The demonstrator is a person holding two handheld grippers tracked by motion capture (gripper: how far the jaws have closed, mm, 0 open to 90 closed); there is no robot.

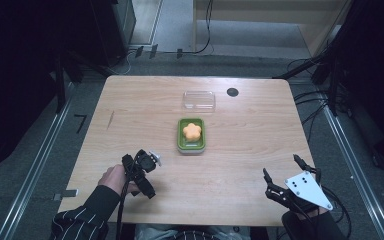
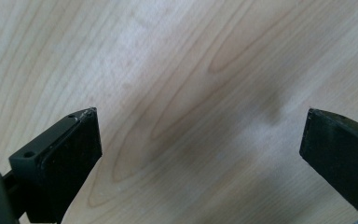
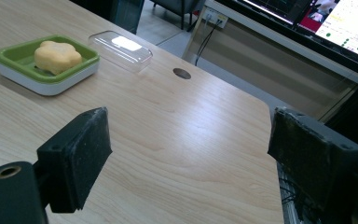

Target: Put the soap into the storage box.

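Observation:
A green and white soap dish [image 1: 191,145] [image 3: 9,52] stands near the middle of the table, with an orange flower-shaped soap [image 1: 192,131] [image 3: 57,56] lying in it. Behind it lies a clear plastic lid [image 1: 199,99] [image 3: 121,49] flat on the wood. My left gripper [image 1: 147,172] [image 2: 200,135] is at the front left, pointed down at bare wood, open and holding nothing. My right gripper [image 1: 281,175] [image 3: 189,140] hovers at the front right corner, open and empty, facing the dish from well off to its right.
A round dark hole [image 1: 232,92] [image 3: 182,73] sits in the wooden table [image 1: 130,110] near its far right edge. Cables run over the floor beyond and to the right. A striped sleeve [image 1: 80,217] comes in at the bottom left.

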